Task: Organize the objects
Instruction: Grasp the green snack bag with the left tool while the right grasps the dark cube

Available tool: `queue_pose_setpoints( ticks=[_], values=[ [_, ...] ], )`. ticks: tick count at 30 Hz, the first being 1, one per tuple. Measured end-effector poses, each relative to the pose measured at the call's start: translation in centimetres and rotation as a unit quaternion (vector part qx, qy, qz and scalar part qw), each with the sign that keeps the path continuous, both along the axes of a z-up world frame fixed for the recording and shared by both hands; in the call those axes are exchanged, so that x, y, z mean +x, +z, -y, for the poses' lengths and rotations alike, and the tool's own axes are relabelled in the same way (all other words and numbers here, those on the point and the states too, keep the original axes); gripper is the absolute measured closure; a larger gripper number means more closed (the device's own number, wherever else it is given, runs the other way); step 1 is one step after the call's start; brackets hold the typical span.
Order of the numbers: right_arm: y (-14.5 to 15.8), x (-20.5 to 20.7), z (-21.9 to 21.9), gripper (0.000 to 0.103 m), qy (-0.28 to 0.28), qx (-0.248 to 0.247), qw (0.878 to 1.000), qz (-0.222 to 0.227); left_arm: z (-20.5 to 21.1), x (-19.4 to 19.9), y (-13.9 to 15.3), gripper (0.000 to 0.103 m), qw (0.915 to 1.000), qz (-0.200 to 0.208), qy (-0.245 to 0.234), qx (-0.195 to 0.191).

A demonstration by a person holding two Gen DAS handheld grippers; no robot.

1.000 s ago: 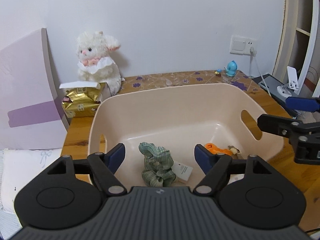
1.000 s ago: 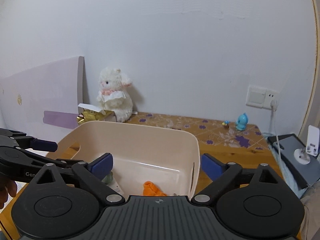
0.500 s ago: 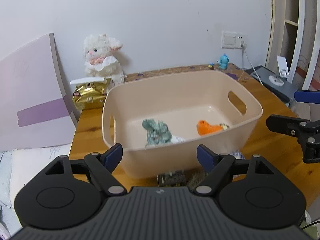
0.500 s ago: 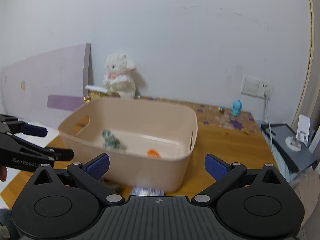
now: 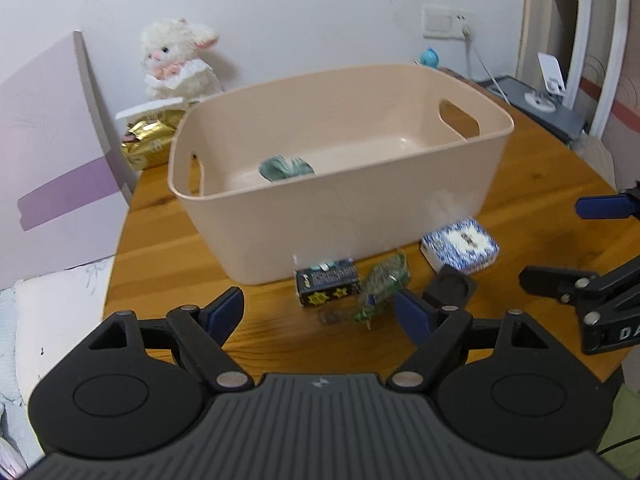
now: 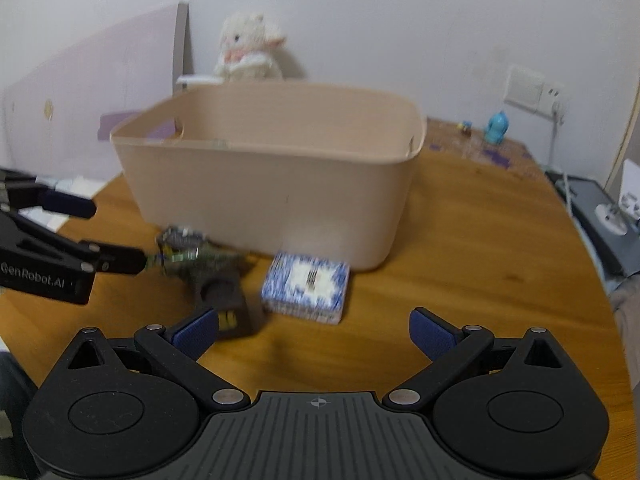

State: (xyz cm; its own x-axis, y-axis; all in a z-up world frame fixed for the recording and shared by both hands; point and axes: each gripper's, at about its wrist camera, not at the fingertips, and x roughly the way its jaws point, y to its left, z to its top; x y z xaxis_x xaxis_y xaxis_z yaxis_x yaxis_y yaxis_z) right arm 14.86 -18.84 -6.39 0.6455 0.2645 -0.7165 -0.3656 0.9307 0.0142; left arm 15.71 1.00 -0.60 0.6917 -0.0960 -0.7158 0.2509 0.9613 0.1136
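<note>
A beige plastic bin [image 5: 360, 200] [image 6: 272, 200] stands on the wooden table [image 5: 168, 248]. A green scrunchie [image 5: 286, 168] lies inside it. In front of the bin lie a blue-and-white patterned box [image 5: 460, 244] [image 6: 306, 282], a small dark box with stars [image 5: 326, 282], a green mesh item [image 5: 384, 284] [image 6: 188, 258] and a black block with a round hole [image 5: 450, 288] [image 6: 222, 298]. My left gripper [image 5: 318, 312] is open and empty, just short of the dark box. My right gripper [image 6: 314, 330] is open and empty, just short of the patterned box.
A white plush rabbit [image 5: 176, 60] and a gold packet [image 5: 150, 140] sit behind the bin at the left. A lilac board [image 5: 52, 132] leans at the left. A blue figurine [image 6: 496, 126], a wall socket [image 6: 534, 92] and a dark device [image 5: 548, 108] are at the right.
Both grippers have drawn back from over the bin and lowered toward the table's front. The small items in front of the bin have come into view. Both grippers stay open.
</note>
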Motion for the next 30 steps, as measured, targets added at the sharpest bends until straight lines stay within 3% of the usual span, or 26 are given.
queue_pose_setpoints(
  ticks=[9,18,27,30],
  values=[
    [-2.9,1.3,-2.0,0.001,0.025,-0.003,0.999,-0.033,0.9,1.7,-2.5,0.019,0.9991,-0.026,-0.033,0.011],
    [-3.6,2.3,-3.5,0.014,0.043,0.001,0.999,-0.03,1.7,3.1,-4.2,0.021,0.9969,-0.038,-0.066,0.022],
    [-3.8,2.6,-4.2,0.016,0.055,0.012,0.998,-0.031,2.5,3.9,-4.9,0.053,0.9949,-0.046,-0.088,0.016],
    [-3.8,3.0,-4.5,0.023,0.061,0.015,0.998,-0.032,2.5,4.0,-5.0,0.063,0.9941,-0.05,-0.095,0.014]
  ],
)
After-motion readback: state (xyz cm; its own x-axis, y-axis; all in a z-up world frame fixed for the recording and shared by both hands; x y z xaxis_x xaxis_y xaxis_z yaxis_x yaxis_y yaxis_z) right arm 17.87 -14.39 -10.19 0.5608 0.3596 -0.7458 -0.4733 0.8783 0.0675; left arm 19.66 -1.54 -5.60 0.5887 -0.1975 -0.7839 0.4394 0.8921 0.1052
